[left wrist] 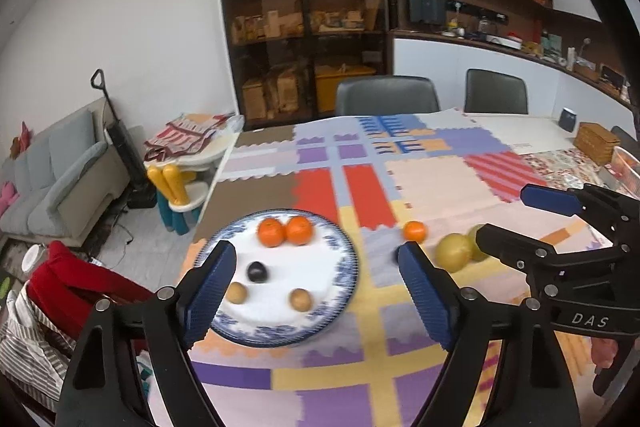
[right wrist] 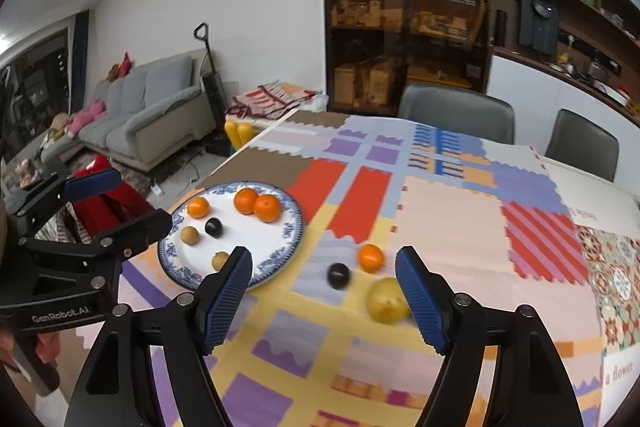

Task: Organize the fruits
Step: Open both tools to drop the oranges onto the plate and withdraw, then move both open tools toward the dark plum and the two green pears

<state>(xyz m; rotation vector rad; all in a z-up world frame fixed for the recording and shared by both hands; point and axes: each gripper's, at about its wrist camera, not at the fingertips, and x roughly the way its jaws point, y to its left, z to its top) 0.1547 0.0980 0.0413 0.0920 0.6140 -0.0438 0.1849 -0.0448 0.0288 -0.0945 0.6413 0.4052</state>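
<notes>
1. Bright patchwork cloth (right wrist: 360, 327) covers the table, with a grey sofa (right wrist: 152, 111) far behind on the left.
2. On the left, the blue-rimmed plate (right wrist: 294, 223) holds three oranges (right wrist: 267, 207), one dark plum (right wrist: 213, 227) and two small brown fruits (right wrist: 190, 235).
3. The left gripper (left wrist: 316, 287) hangs over the plate, fingers wide apart, holding nothing.
4. Right of the plate, another plum (right wrist: 339, 275), an orange (right wrist: 371, 257) and a yellow fruit (right wrist: 386, 301) lie on the cloth.
5. The right gripper (right wrist: 324, 297) hangs just above these, fingers wide apart, touching none.

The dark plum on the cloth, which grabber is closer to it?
Right. The right gripper hovers open just short of the dark plum. The left gripper hovers open over the plate, beside it.
</notes>
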